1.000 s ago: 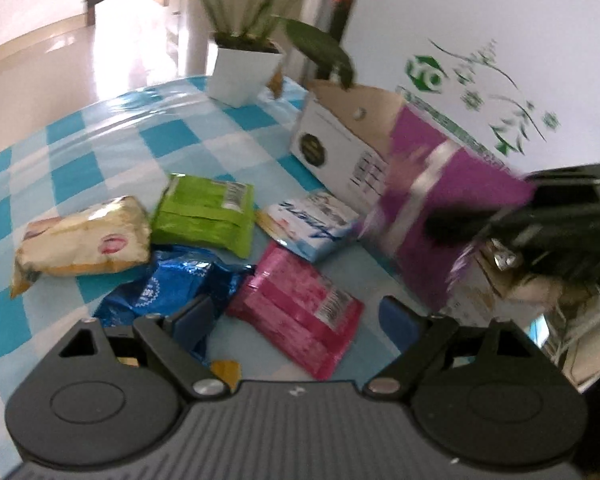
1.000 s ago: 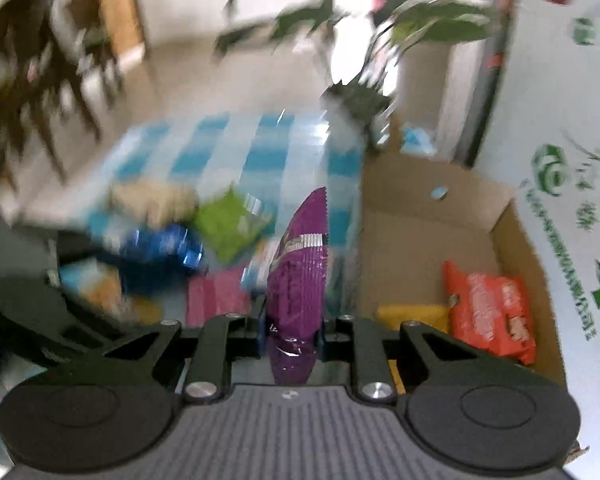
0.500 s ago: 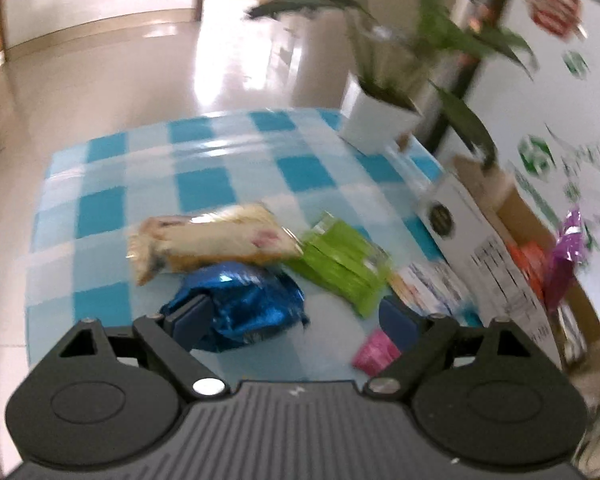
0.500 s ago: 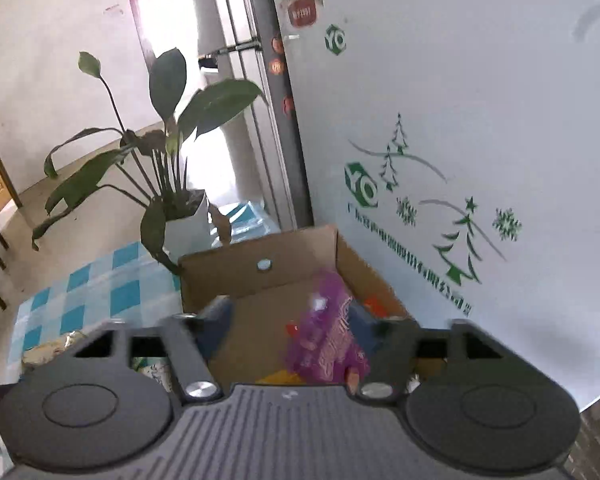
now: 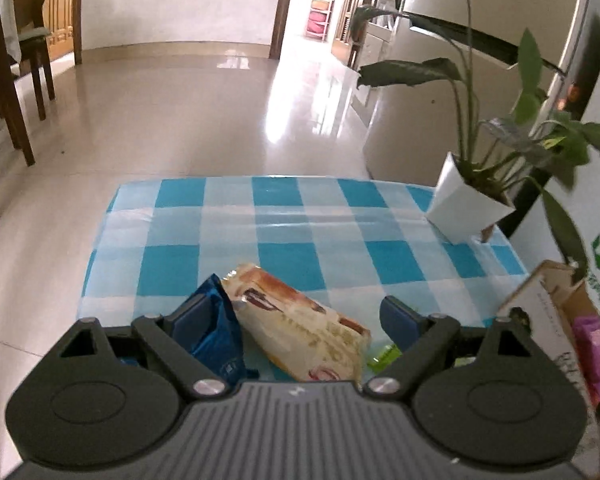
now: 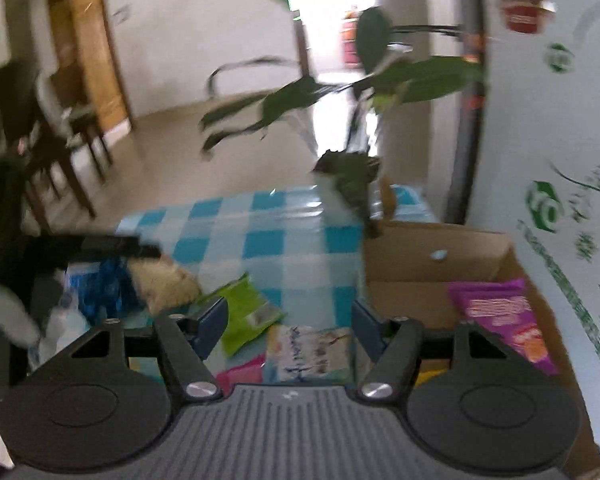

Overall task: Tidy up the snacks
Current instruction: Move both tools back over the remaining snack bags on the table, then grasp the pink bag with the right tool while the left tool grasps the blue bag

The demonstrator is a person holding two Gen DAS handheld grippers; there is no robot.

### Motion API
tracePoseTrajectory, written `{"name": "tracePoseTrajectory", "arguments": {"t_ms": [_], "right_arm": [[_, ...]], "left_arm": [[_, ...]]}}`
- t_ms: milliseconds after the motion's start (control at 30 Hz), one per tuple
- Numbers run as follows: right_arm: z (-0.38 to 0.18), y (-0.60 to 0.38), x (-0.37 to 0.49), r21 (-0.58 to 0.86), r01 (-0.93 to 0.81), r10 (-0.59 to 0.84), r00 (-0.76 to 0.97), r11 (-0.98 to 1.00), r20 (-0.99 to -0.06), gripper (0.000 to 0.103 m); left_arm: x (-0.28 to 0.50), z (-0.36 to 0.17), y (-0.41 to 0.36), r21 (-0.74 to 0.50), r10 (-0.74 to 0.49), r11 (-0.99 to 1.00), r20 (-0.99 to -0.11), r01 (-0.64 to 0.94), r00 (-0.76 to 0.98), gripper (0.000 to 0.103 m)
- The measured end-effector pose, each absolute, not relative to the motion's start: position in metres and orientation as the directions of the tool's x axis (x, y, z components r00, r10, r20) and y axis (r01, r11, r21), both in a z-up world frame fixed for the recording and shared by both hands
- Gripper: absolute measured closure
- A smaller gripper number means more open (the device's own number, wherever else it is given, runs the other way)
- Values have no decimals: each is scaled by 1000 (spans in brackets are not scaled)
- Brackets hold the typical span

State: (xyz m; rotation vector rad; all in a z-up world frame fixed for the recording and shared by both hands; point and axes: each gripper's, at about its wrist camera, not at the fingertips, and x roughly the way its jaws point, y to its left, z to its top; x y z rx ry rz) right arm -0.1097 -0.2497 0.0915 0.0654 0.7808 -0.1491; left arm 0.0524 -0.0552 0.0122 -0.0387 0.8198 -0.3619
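Both tongs are spread and empty: the left tongs (image 5: 300, 320) straddle the bread pack (image 5: 300, 336) with the blue bag (image 5: 216, 340) crowding their left finger, so closing risks pinching both.

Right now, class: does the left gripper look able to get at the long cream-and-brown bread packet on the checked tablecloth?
Probably yes. The left gripper has its jaws open, and the long cream-and-brown bread packet lies between them, with only the crinkled blue foil packet crowding one side.
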Motion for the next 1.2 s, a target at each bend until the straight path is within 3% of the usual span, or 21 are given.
{"name": "tracePoseTrajectory", "arguments": {"t_ms": [333,600,767,900,1000,1200], "right_arm": [[34,-215,-78,-16,93,-65,554,996,-830,31],[12,-205,-77,-78,101,-115,444,992,-889,29],[0,-202,-74,-91,114,-130,409,989,-903,27],[-8,-195,-72,-105,88,-131,385,991,-913,27],[-10,-193,-69,-104,88,-130,392,991,-911,29],[-9,-191,-68,-95,77,-118,398,992,-910,38]], "left_arm": [[53,5,-47,-153,-313,940,-744,306,590,11],[60,3,-12,-183,-305,948,-763,262,570,11],[61,-4,-6,-105,-244,958,-786,265,569,12],[61,8,2,-180,-322,939,-757,293,568,12],[59,12,-3,-97,-318,922,-746,376,586,12],[54,-13,-14,11,-285,868,-807,497,516,12]]}}
